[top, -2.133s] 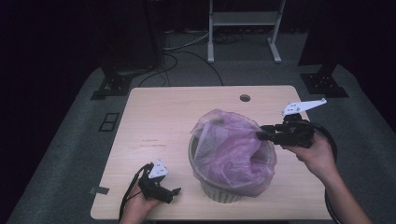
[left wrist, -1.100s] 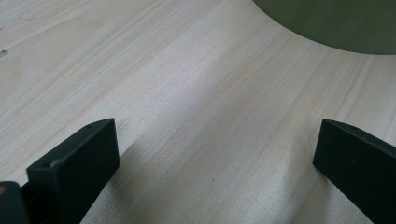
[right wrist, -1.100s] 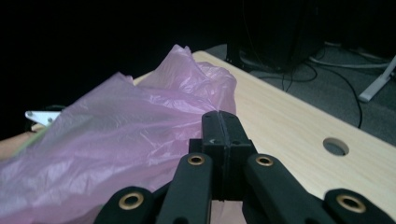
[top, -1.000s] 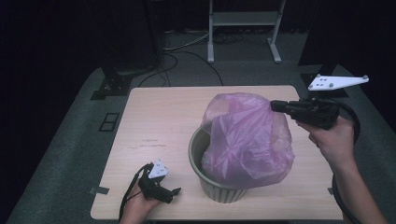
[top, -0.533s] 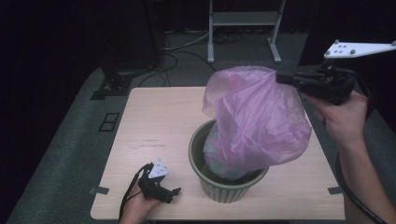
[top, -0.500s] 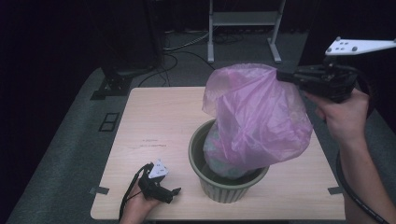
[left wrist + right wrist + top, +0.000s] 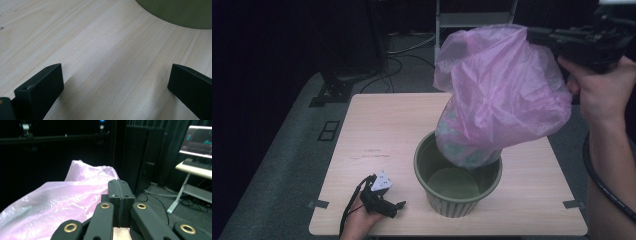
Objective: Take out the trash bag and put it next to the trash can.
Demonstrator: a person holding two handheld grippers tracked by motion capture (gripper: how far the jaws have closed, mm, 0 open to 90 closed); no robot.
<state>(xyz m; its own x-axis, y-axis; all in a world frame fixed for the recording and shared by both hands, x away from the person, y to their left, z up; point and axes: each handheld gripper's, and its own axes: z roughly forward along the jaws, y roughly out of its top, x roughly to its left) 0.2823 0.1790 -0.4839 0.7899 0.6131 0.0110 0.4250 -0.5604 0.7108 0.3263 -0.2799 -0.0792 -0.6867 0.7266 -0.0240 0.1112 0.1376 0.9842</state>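
Note:
A pink plastic bag (image 7: 499,90) hangs high over the table, its bulging bottom just inside the rim of a green ribbed pot (image 7: 458,189). My right gripper (image 7: 532,35) is shut on the bag's upper edge, held up at the top right by a hand. In the right gripper view the jaws are pressed together around the right gripper (image 7: 119,185), with the pink bag (image 7: 62,200) spreading out to the left. My left gripper (image 7: 398,206) rests on the table near the front edge, left of the pot, open with bare wood between its fingers (image 7: 42,86).
The wooden table (image 7: 377,130) has bare room at its left and back. A cable trails from the right gripper down past the table's right edge. Dark floor, cables and a metal stand lie behind. A monitor (image 7: 198,141) on a desk stands off to the right.
My right gripper has risen up and to the right, drawing the pink bag nearly out of the pot. The left gripper has stayed put.

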